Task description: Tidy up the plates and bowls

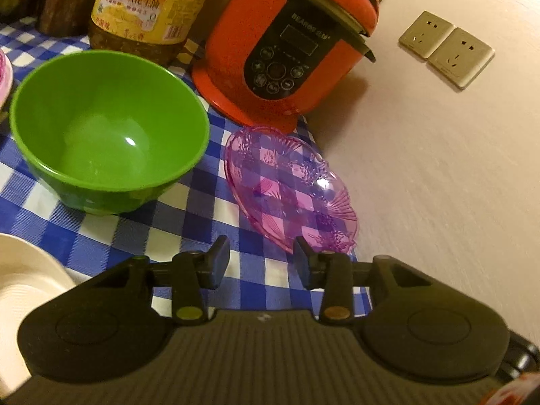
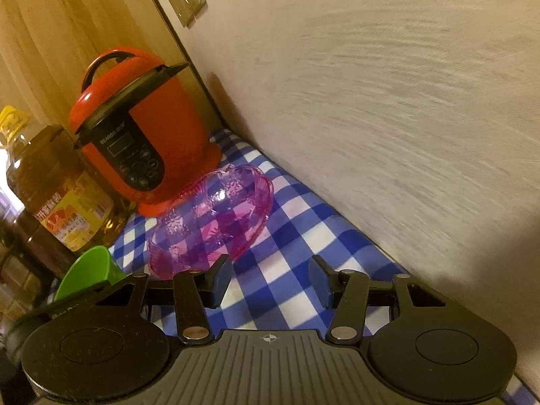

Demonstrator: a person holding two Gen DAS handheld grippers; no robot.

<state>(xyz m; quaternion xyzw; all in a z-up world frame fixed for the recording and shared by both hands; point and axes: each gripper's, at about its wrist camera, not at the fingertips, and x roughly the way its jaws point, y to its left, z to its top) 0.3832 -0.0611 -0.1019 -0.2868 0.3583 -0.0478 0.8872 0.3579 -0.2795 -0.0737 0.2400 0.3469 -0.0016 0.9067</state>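
Note:
A green bowl stands upright on the blue-checked tablecloth. A clear purple plastic dish lies to its right, close to the wall. A white plate shows at the left edge. My left gripper is open and empty, just in front of the purple dish's near rim. In the right wrist view the purple dish lies ahead and left of my right gripper, which is open and empty above the cloth. The green bowl's rim shows at the left.
A red rice cooker stands behind the dish, with a large oil bottle to its left. The wall with two sockets runs along the right side of the table. A pink-patterned dish edge shows far left.

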